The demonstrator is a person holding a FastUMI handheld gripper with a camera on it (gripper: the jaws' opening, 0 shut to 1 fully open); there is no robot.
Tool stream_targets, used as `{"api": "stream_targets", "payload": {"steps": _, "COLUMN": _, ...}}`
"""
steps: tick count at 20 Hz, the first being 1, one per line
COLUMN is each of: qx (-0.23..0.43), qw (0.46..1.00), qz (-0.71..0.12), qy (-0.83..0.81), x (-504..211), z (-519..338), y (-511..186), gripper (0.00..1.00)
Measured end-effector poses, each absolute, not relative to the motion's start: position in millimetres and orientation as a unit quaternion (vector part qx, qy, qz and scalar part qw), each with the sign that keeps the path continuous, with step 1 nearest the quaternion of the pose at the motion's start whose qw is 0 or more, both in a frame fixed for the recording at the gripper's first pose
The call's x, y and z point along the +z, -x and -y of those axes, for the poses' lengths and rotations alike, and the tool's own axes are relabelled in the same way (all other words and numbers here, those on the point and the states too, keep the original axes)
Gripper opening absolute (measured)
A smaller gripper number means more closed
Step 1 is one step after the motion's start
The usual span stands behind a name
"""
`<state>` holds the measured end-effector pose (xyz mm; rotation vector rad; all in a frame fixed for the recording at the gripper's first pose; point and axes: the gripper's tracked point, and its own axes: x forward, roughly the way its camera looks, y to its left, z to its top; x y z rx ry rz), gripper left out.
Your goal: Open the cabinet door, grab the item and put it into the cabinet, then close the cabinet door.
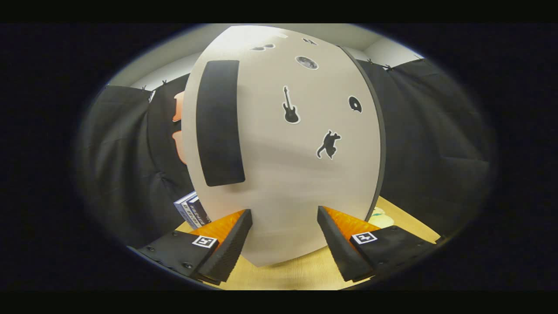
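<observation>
A pale cabinet door (279,174) stands right in front of me, with a long black handle strip (219,123) down its left side and small black stickers on its face. My gripper (284,214) is open, fingers spread just short of the door's lower part, nothing between them. A blue-and-white box (192,210) peeks out past the door's left edge, beyond my left finger. The door's dark right edge (380,144) shows; I cannot tell whether the door is fully shut.
The cabinet stands on a light wooden table (287,272). A pale small object (382,218) lies on the table right of the door, behind my right finger. Black cloth walls stand on both sides.
</observation>
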<state>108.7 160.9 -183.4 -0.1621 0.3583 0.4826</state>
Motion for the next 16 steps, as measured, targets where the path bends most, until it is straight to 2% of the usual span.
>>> {"api": "stream_targets", "payload": {"steps": 16, "qx": 0.192, "qw": 0.961, "qz": -0.183, "qy": 0.077, "x": -205, "z": -191, "y": -148, "gripper": 0.97}}
